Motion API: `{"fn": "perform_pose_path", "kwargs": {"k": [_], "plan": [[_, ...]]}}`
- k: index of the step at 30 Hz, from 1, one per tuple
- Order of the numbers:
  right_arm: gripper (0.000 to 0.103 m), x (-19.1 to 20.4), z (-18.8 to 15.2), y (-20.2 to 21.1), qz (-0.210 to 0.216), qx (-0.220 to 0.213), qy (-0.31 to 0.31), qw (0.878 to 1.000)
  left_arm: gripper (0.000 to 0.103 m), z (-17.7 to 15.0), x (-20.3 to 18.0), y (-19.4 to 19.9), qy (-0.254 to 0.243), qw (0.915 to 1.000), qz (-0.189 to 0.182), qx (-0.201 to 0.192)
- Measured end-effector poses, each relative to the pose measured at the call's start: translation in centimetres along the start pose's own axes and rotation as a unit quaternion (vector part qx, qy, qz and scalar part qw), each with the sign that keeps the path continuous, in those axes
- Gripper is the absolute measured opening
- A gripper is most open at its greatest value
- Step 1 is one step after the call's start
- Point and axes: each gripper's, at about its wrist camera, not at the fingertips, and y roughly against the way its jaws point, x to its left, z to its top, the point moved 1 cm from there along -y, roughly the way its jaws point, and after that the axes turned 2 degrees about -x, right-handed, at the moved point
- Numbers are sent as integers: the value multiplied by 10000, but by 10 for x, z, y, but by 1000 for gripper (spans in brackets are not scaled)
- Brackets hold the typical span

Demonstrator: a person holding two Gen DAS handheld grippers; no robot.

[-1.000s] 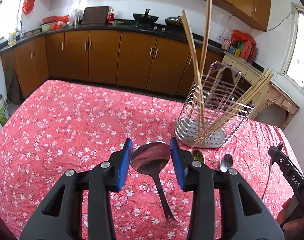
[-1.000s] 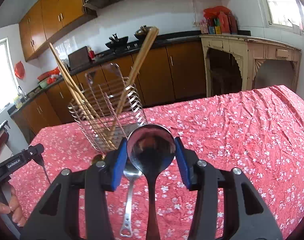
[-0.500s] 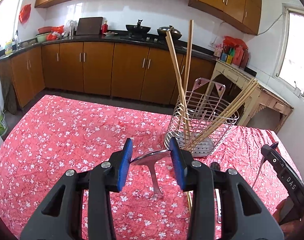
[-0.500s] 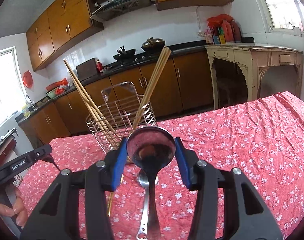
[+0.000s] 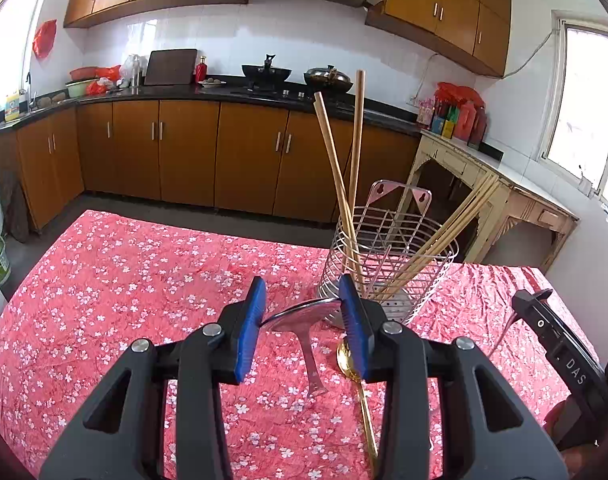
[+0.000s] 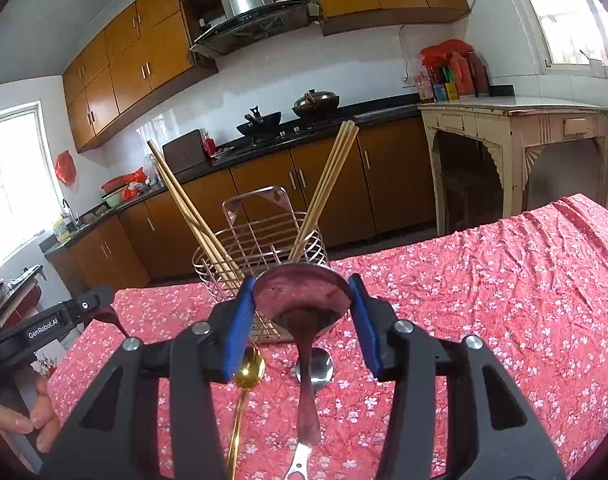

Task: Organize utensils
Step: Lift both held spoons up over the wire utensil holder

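Observation:
My left gripper [image 5: 302,324] is shut on the bowl of a steel spoon [image 5: 304,314], held above the table with its handle hanging down. My right gripper [image 6: 302,312] is shut on the bowl of another steel spoon [image 6: 302,300], handle hanging down. A wire utensil holder [image 5: 387,268] with several wooden chopsticks [image 5: 339,184] stands on the table just beyond both grippers; it also shows in the right wrist view [image 6: 260,248]. A gold spoon [image 5: 353,364] and a small steel spoon [image 6: 315,366] lie on the cloth in front of the holder.
The table has a red floral cloth [image 5: 124,280]. Kitchen cabinets and a counter [image 5: 184,152] run behind it. A cream side table [image 6: 515,128] stands at the right. The other gripper's body shows at the edge of each view [image 5: 559,352].
Both grippers have lifted their spoons off the cloth and tilted up, so the holder sits lower and farther ahead. The left spoon's bowl now shows edge-on.

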Motion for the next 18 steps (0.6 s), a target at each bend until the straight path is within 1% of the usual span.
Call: {"fn": "perform_pose_path", "kwargs": {"k": [11, 18], "plan": [[46, 8, 16, 5, 81, -214, 38, 9997, 39, 15, -4, 6, -5, 9998, -95, -169], [46, 15, 36, 6, 119, -383, 70, 9992, 39, 32, -10, 10, -15, 9992, -197, -339]]}}
